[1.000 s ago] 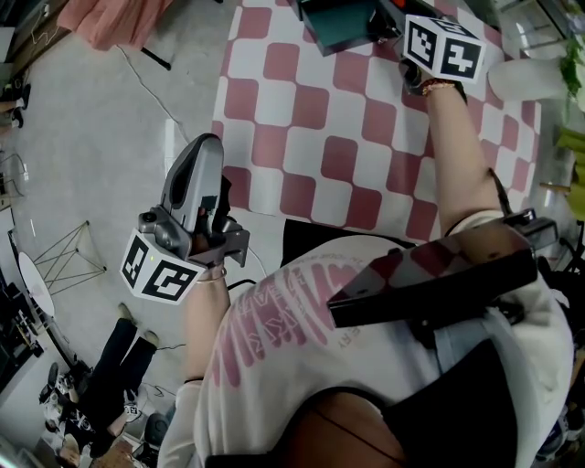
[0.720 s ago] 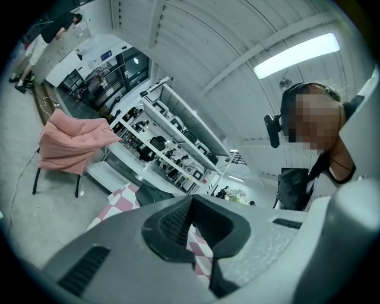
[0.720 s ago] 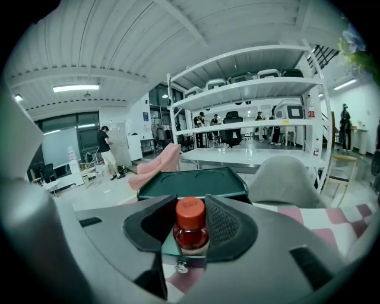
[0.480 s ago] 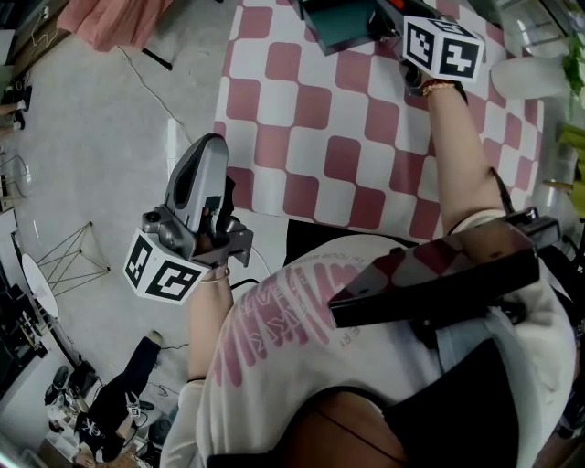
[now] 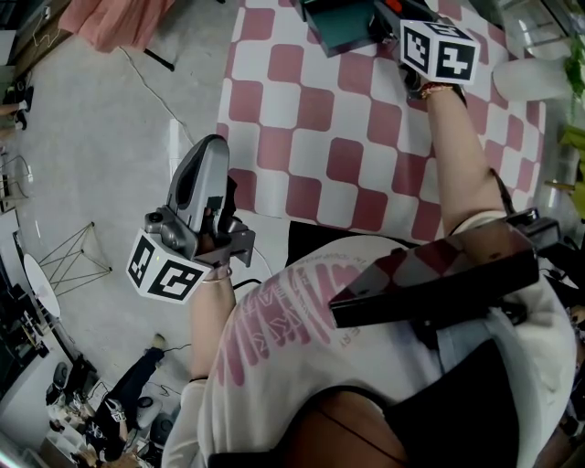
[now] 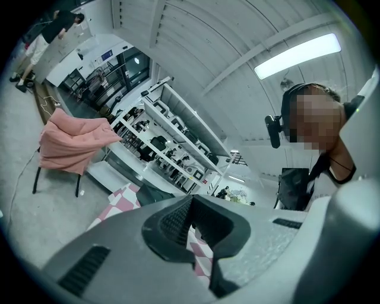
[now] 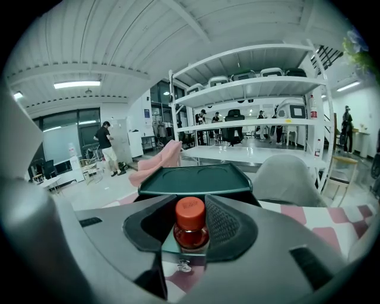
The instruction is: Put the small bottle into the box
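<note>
The small bottle (image 7: 190, 228) has an orange-red cap and reddish contents. My right gripper (image 7: 189, 238) is shut on it, and the bottle stands upright between the dark pads. Just beyond the bottle is the dark green box (image 7: 196, 181), open at the top. In the head view the box (image 5: 334, 27) sits at the table's far edge, with the right gripper's marker cube (image 5: 437, 47) beside it. My left gripper (image 5: 208, 148) hangs over the floor off the table's left edge, jaws together and holding nothing.
A pink-and-white checked cloth covers the table (image 5: 311, 137). A pink cloth drapes a chair (image 5: 110, 23) on the grey floor at the left. A pale chair (image 7: 285, 178) stands right of the box, with white shelving (image 7: 249, 124) behind it.
The left gripper has drifted slightly up and to the right. The right gripper has edged a little left, still with the bottle in it.
</note>
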### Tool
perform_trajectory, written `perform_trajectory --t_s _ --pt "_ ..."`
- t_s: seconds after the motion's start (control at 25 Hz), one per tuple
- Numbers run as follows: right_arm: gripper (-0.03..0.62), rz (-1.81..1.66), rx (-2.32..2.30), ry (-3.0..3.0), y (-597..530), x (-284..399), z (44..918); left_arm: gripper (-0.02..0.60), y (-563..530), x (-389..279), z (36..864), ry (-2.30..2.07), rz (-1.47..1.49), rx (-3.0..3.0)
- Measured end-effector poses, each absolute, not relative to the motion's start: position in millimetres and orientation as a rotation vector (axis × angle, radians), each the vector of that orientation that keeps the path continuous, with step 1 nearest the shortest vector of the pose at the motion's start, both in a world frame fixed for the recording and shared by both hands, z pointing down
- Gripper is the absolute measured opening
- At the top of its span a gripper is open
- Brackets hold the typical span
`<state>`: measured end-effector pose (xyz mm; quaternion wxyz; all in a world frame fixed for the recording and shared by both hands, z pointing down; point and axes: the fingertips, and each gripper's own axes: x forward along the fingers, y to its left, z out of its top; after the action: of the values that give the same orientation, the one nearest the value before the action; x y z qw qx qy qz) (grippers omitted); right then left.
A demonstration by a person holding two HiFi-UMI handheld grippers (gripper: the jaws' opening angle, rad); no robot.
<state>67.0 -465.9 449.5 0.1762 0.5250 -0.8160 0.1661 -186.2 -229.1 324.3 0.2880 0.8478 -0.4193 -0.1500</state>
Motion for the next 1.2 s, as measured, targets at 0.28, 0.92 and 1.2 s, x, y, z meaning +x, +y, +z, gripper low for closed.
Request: perform_trajectory --t_s 0.28,0.92,1.2 --pt "0.149 0.394 1.456 -2.312 -460 58 450 0.008 -230 -187 326 -1.115 -0.405 2.262" --pt "0.149 0.395 1.483 -2.321 -452 57 452 0.008 -231 -185 325 -1.104 -0.405 2.267" --pt "0.149 0.391 1.467 -2.305 -451 55 454 0.008 -231 -186 325 -1.112 -0.409 2.267"
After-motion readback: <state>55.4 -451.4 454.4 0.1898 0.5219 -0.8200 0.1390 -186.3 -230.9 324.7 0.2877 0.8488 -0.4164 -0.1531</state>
